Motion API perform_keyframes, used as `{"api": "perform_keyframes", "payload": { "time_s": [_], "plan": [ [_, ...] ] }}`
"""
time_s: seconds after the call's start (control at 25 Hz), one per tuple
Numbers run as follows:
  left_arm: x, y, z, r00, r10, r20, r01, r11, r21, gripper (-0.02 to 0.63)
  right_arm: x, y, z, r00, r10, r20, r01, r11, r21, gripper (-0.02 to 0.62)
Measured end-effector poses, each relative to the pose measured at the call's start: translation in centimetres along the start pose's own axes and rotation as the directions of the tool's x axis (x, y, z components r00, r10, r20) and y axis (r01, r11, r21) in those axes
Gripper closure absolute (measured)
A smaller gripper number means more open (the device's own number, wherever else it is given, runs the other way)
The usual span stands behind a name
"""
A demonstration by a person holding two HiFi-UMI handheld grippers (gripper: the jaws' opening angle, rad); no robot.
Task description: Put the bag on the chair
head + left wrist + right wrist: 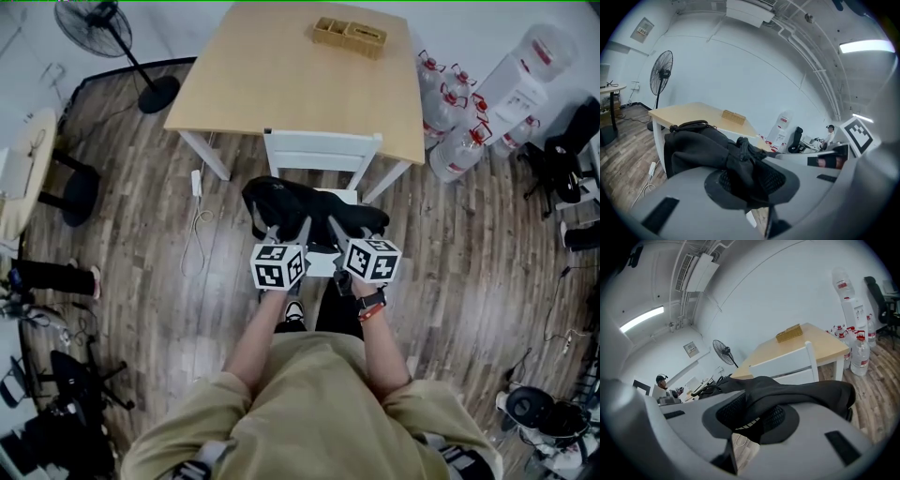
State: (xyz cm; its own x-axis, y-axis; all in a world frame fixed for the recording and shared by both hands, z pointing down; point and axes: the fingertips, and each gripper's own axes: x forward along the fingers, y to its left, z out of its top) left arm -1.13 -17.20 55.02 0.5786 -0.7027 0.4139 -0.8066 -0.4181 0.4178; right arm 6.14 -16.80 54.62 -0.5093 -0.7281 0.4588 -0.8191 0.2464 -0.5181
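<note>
Black limp fabric bag (300, 202) over white slatted chair (322, 150), folds tight in narrow-set left claw (289, 228) and right claw (349, 230)

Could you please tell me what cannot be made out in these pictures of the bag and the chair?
- Seat of the chair: head view, mostly covered by the bag; whether the bag rests on it is unclear.
- Chair legs: head view, hidden under seat and bag.
- Box contents: head view, too small.
</note>
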Motion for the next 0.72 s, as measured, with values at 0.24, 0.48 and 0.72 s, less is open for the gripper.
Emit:
{"api": "perform_keyframes", "payload": {
  "time_s": [0.24, 0.48, 0.72],
  "plan": [
    [3.0, 2.3, -2.6, 0.998, 0.021, -0.058, -0.024, 0.998, -0.050, 0.525, 3.2, -2.7, -1.7, 0.998, -0.006, -0.066, 0.007, 1.000, 0.022, 0.508],
    [6.5, 4.1, -5.3, 0.994, 0.047, -0.104, -0.057, 0.994, -0.092, 0.525, 6.1, -6.2, -3.4, 0.991, -0.006, -0.131, 0.009, 1.000, 0.024, 0.506],
    [8.9, 6.2, -7.9, 0.985, 0.084, -0.148, -0.101, 0.989, -0.112, 0.525, 9.0, -8.6, -5.4, 0.980, 0.021, -0.196, -0.012, 0.999, 0.043, 0.505]
  ]
}}
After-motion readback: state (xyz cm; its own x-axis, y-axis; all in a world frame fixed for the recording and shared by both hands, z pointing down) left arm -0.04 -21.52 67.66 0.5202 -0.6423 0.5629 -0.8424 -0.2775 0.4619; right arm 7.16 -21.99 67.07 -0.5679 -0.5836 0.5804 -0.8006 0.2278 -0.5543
